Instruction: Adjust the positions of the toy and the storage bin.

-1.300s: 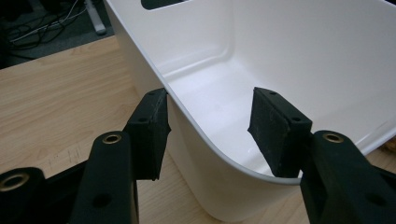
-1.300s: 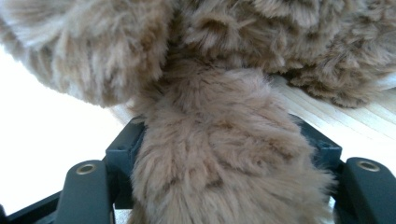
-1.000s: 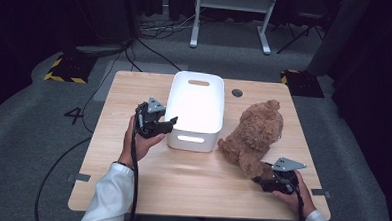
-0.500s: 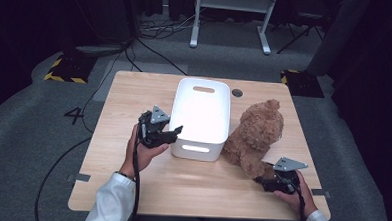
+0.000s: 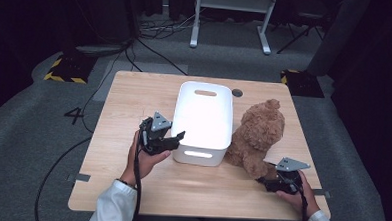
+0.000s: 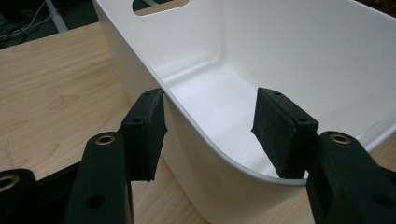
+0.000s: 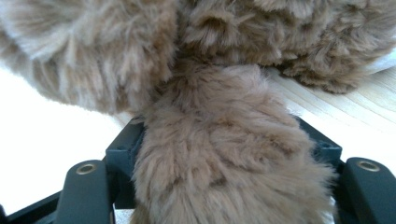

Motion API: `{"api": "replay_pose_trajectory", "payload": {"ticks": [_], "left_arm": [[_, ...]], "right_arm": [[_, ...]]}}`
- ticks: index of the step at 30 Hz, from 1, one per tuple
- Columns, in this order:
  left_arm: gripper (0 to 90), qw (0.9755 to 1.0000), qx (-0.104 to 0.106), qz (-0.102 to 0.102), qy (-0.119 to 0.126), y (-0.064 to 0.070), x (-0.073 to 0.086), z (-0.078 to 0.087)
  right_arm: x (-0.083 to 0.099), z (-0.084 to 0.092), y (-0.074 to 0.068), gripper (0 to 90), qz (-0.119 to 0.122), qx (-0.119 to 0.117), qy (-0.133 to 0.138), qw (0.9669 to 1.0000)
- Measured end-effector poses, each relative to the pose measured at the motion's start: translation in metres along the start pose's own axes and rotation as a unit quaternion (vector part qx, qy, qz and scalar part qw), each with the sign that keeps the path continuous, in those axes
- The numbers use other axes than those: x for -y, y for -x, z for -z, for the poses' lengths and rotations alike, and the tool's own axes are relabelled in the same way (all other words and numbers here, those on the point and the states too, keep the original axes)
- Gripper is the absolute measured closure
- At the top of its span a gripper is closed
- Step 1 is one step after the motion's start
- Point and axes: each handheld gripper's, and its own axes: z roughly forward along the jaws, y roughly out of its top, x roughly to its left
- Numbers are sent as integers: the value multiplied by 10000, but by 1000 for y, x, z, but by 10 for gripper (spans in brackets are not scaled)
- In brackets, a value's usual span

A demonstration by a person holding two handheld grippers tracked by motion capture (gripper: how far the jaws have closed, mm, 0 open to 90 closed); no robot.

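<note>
A white plastic bin (image 5: 198, 156) stands in the middle of the wooden table (image 5: 129, 102). My left gripper (image 5: 175, 140) is at its near left corner. In the left gripper view the jaws (image 6: 217, 126) straddle the bin's (image 6: 280, 56) curved corner wall, one pad outside and one inside. They have just been opening a little, still touching the wall. A brown teddy bear (image 5: 258, 128) sits right of the bin. My right gripper (image 5: 264, 181) is shut on its near leg (image 7: 224, 163), fur bulging between the jaws.
The bin is empty inside, with handle slots in its end walls. A round cable hole (image 5: 237, 93) lies in the table behind it. A white stand (image 5: 231, 4) and cables are on the grey floor beyond.
The bin has slid toward the near edge and turned slightly, together with my left gripper at its corner. The right gripper and the bear have stayed put.
</note>
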Motion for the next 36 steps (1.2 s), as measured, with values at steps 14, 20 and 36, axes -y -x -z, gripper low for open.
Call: {"api": "replay_pose_trajectory", "payload": {"ticks": [14,20,36], "left_arm": [[425,9999,62,107,88,7,5,3],[372,9999,84,59,70,7,6,4],[211,9989,22,-45,468,-8,10,41]], "right_arm": [[1,2,2,332,-9,19,-33,10000],[2,3,3,324,3,-10,-30,10000],[3,12,-1,221,81,-56,-91,9999]]}}
